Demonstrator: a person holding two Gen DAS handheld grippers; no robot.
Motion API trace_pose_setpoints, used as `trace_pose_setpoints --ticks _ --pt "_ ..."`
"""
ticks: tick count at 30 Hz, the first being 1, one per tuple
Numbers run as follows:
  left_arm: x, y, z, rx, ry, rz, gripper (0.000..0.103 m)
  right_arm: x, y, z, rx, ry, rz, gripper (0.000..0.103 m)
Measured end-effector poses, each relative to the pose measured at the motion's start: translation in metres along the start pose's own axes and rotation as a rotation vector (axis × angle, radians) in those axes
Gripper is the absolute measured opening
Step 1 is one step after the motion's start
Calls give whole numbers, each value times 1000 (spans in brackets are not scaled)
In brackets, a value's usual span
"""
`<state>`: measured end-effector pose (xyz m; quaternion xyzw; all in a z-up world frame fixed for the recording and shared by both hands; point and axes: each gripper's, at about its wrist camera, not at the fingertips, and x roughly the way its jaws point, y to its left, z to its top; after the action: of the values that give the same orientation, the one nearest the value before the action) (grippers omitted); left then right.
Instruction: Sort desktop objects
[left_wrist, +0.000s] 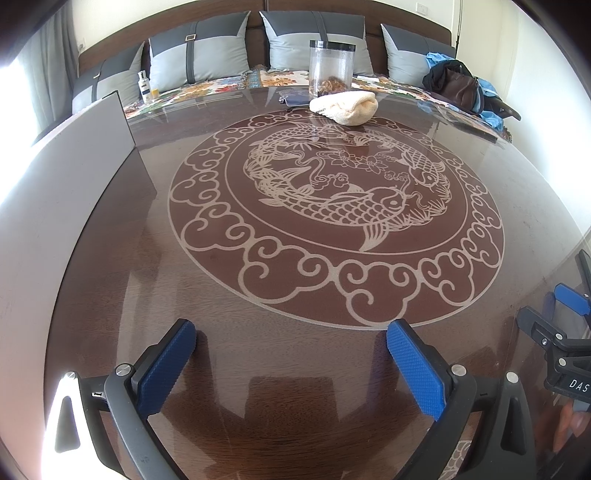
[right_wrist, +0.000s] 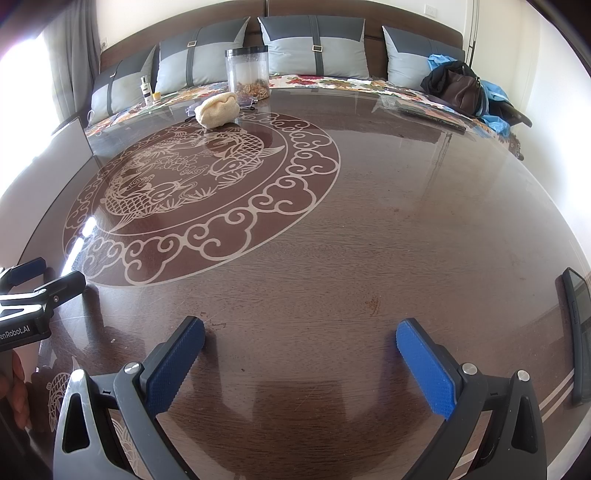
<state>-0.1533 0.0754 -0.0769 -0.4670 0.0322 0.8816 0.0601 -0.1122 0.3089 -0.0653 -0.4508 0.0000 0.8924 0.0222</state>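
I see both tongs spread wide, gripping nothing: left gripper (left_wrist: 291, 334), right gripper (right_wrist: 301, 332), low over the glossy table (right_wrist: 369, 229). At the far edge lie one cream rolled cloth (left_wrist: 345, 106), long axis left-right, and one clear jar (left_wrist: 331, 66) upright behind it. The dark phone (right_wrist: 576, 332) lies at the right edge.

The dark brown wooden desk (left_wrist: 295, 350) is glossy, mirror-smooth, with pale inlaid fish patterning. On its far edge lie a cream knitted cloth bundle (left_wrist: 345, 107), rough-textured, and behind it a clear plastic jar (left_wrist: 331, 66). Gripper pads (right_wrist: 173, 369) are blue, ribbed plastic.
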Motion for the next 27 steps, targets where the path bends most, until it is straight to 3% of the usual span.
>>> trace_pose_setpoints --ticks 3,7,13,16,21,24,27 --pt "3 10 5 48 20 -29 103 0 0 0 0 0 0 103" --pt "4 40 6 -2 -10 -8 103 0 0 0 0 0 1 103" --pt "4 43 5 -9 -17 2 103 9 2 16 -23 25 48 103" --pt "3 44 4 -10 -18 2 103 34 17 66 -89 13 159 103" --pt "3 44 4 -9 -18 2 103 80 60 183 -207 -79 272 103" --pt "3 44 4 -9 -18 2 103 115 92 236 -250 -49 258 103" --pt "3 44 4 -10 -18 2 103 147 116 261 -301 2 202 102"
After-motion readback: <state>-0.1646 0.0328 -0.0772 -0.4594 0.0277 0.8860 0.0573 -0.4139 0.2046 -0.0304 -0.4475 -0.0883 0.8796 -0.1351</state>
